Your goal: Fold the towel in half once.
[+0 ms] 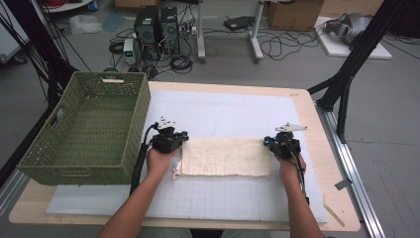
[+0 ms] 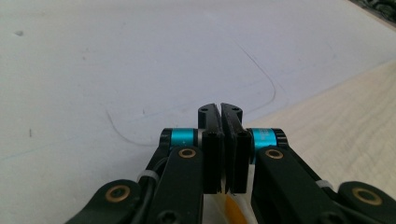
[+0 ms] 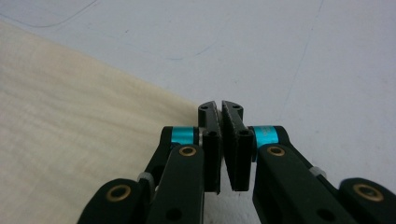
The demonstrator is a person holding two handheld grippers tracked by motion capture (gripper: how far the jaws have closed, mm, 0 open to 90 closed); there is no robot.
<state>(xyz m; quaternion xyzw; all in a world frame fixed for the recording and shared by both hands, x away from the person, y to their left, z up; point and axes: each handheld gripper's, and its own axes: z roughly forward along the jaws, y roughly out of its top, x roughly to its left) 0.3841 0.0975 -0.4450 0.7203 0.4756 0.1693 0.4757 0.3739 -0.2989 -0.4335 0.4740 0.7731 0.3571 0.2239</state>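
A cream cloth [image 1: 225,157] lies folded into a long flat strip on the white mat [image 1: 233,114]. My left gripper [image 1: 172,137] sits at the strip's far left corner with its jaws shut. In the left gripper view the cloth [image 2: 336,126] runs in from the right to the closed left gripper [image 2: 220,108]. My right gripper [image 1: 282,141] rests at the far right corner, also shut. In the right gripper view the cloth [image 3: 74,126] spreads to the left, and its corner meets the tips of the right gripper [image 3: 220,105]. No fabric is visible between either pair of jaws.
A green woven basket [image 1: 136,94] stands on the table's left side, right beside my left hand. The wooden table edge [image 1: 309,106] borders the mat on the right. On the floor beyond are computer towers [image 1: 156,27], cables and black stand legs [image 1: 346,74].
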